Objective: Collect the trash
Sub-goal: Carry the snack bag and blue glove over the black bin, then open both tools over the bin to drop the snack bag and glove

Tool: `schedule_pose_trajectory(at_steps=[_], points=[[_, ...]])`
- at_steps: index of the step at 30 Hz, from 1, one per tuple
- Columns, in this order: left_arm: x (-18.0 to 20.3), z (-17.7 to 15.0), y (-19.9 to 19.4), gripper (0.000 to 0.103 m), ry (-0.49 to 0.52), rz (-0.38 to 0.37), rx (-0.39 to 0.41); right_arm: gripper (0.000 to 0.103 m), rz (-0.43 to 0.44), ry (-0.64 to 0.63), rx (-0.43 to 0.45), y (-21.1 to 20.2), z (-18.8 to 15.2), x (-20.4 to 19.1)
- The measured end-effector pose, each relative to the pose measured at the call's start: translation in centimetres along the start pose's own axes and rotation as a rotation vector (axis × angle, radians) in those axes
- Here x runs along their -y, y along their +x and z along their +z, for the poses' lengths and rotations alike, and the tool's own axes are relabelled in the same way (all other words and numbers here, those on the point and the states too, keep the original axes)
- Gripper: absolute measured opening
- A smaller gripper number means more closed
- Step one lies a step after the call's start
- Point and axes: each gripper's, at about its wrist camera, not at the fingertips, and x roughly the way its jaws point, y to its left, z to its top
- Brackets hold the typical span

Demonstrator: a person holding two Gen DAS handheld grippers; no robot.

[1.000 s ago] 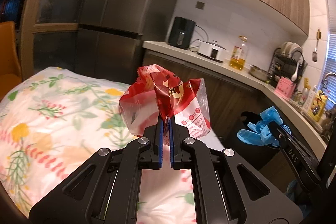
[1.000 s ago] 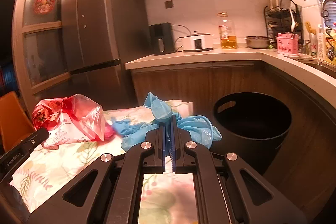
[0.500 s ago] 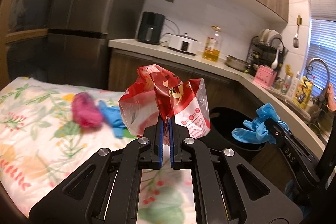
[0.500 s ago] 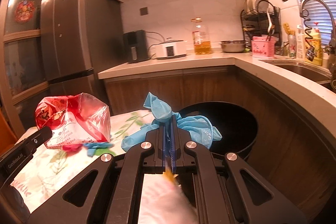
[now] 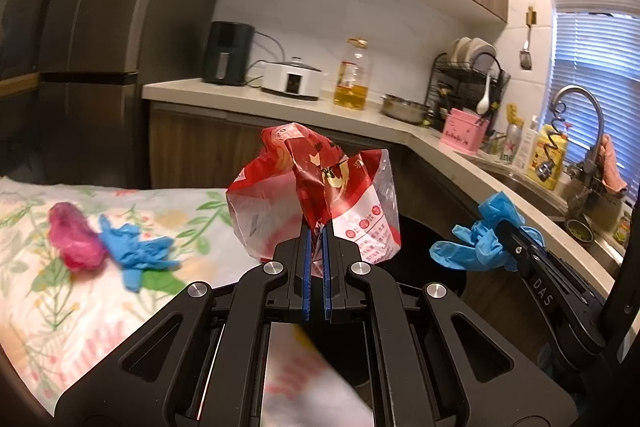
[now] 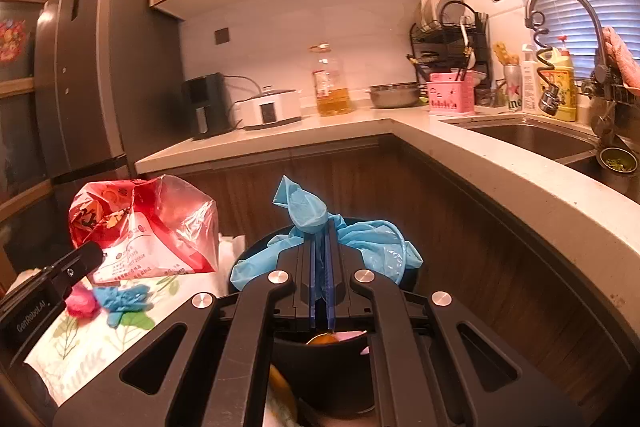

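Observation:
My left gripper is shut on a crumpled red and clear plastic bag, held in the air at the table's edge; the bag also shows in the right wrist view. My right gripper is shut on a light blue glove, held above the black trash bin; the glove also shows in the left wrist view. The bin lies below and behind both loads. A second blue glove and a pink crumpled wad lie on the floral tablecloth.
A wooden-fronted counter curves around the bin on the right, with a sink and tap. An oil bottle, a cooker and a dish rack stand on it. A fridge is at the left.
Both grippers have swung right from over the table toward the bin, keeping hold of the bag and the glove. The bin now sits directly under the right gripper.

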Motion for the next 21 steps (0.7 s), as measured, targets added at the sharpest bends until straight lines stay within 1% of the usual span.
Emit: schedule_pose_trajectory(at_steps=[8,21], points=[[2.1,0.3,3.0,0.003,0.018,-0.036,-0.010,0.005,-0.039,0.029,0.010,1.3,0.9,2.3],[3.4,-0.5,6.5,0.004,0.034,-0.045,-0.039,0.005,-0.020,0.054,-0.001,3.5,0.9,3.2]])
